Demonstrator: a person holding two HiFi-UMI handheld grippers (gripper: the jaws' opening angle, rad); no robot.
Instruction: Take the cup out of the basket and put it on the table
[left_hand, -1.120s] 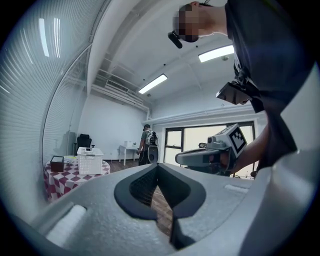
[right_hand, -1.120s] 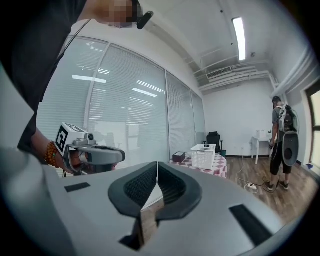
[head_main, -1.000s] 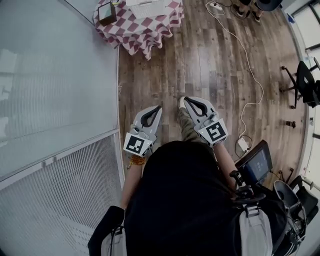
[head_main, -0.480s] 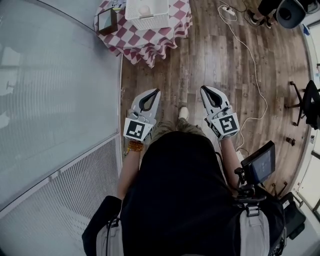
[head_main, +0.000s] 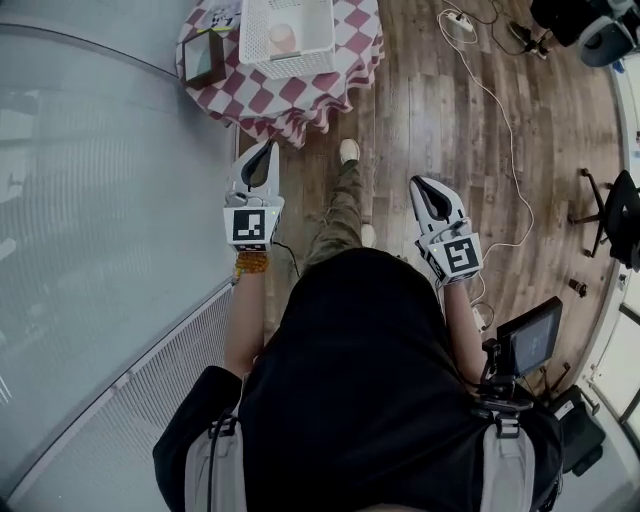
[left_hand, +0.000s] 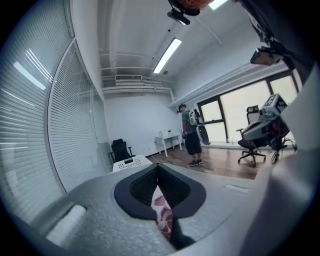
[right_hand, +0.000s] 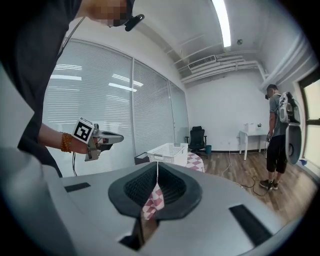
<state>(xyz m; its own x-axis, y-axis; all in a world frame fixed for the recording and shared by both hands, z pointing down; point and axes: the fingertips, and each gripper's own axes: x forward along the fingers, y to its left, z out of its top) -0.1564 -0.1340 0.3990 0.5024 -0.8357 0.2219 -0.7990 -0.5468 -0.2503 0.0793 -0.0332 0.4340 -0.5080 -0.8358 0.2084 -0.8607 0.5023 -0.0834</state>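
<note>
Two clenched, empty claws: the left claw (head_main: 268, 148) and right claw (head_main: 417, 184) hang well short of the counter (head_main: 300, 95). The cup (head_main: 283, 38) sits in the basket (head_main: 248, 50) there, so nothing is done yet.

Head view: white perforated plastic basket (head_main: 290, 68) cut by the top edge, far rim out of frame. Pale pink cup (head_main: 283, 38) inside it is too small to tell form or standing. Round bench in red-and-white checked cloth (head_main: 300, 95) also cut at top. Wearer's black-clad torso (head_main: 360, 380) covers most of the legs and the floor beneath. Black office chair (head_main: 625, 215) clipped at the right edge.

Left gripper view: left gripper (left_hand: 157, 166), jaws pressed together, hides the bench except for a sliver of cloth. Only the basket's top shows. Distant standing person (left_hand: 190, 135) too small for detail.

Right gripper view: right gripper (right_hand: 157, 164) covers the basket's base. The basket wall screens the cup.
</note>
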